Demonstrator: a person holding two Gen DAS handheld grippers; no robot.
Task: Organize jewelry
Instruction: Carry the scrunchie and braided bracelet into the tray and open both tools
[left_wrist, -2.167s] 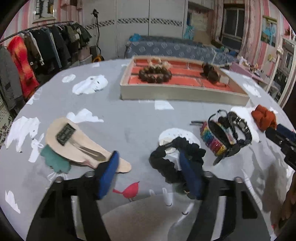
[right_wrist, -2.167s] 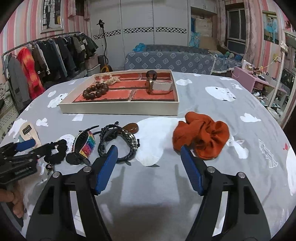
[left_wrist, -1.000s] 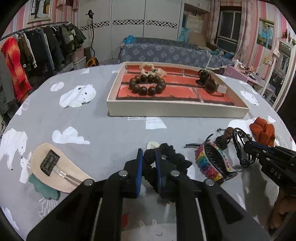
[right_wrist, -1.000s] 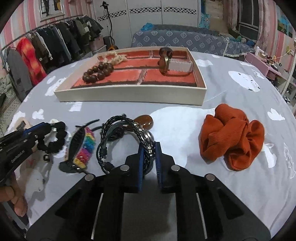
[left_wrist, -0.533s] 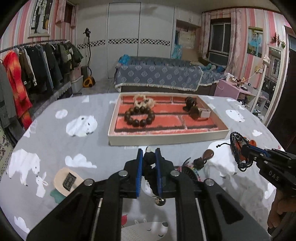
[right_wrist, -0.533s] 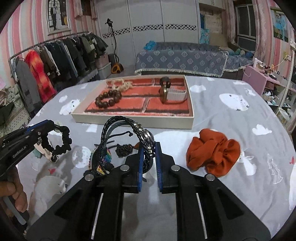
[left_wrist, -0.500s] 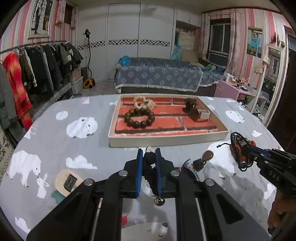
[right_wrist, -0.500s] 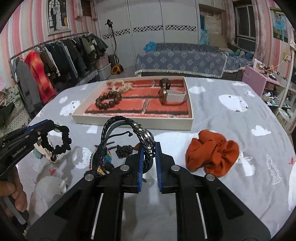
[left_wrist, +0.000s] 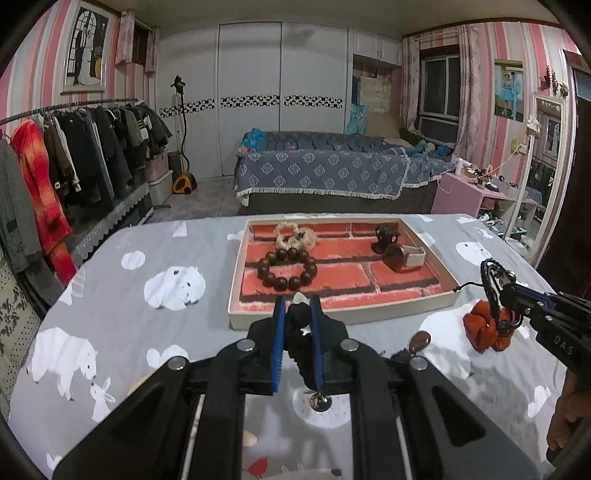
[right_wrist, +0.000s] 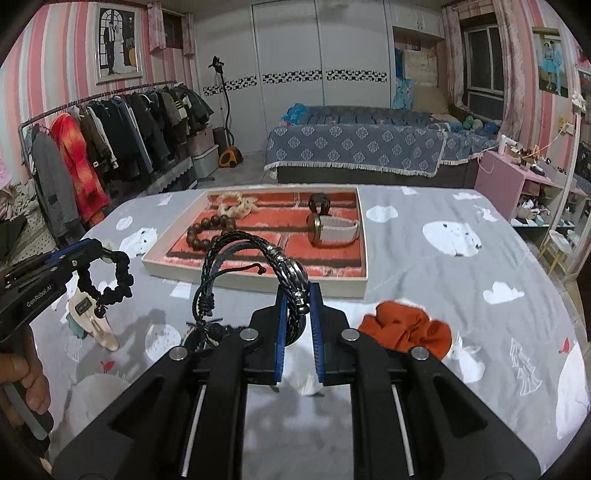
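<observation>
My left gripper (left_wrist: 296, 306) is shut on a black beaded bracelet (left_wrist: 301, 332) with a small metal charm, held above the table in front of the tray (left_wrist: 332, 314). It also shows in the right wrist view (right_wrist: 110, 273). My right gripper (right_wrist: 296, 295) is shut on a black braided leather bracelet (right_wrist: 251, 266), lifted in front of the tray (right_wrist: 258, 282); it also shows in the left wrist view (left_wrist: 495, 291). The tray holds a brown bead bracelet (left_wrist: 288, 267), a cream bracelet (left_wrist: 295, 234) and a watch (left_wrist: 402, 256).
An orange scrunchie (right_wrist: 406, 330) lies on the grey cloth to the right. A beige hair clip card (right_wrist: 92, 317) lies at the left. A brown pendant (left_wrist: 419, 339) and other bracelets lie between the grippers. A clothes rack (left_wrist: 55, 177) and a bed (left_wrist: 332, 173) stand behind.
Both grippers closed on their bracelets and lifted them off the table. They have since moved forward, nearer the tray.
</observation>
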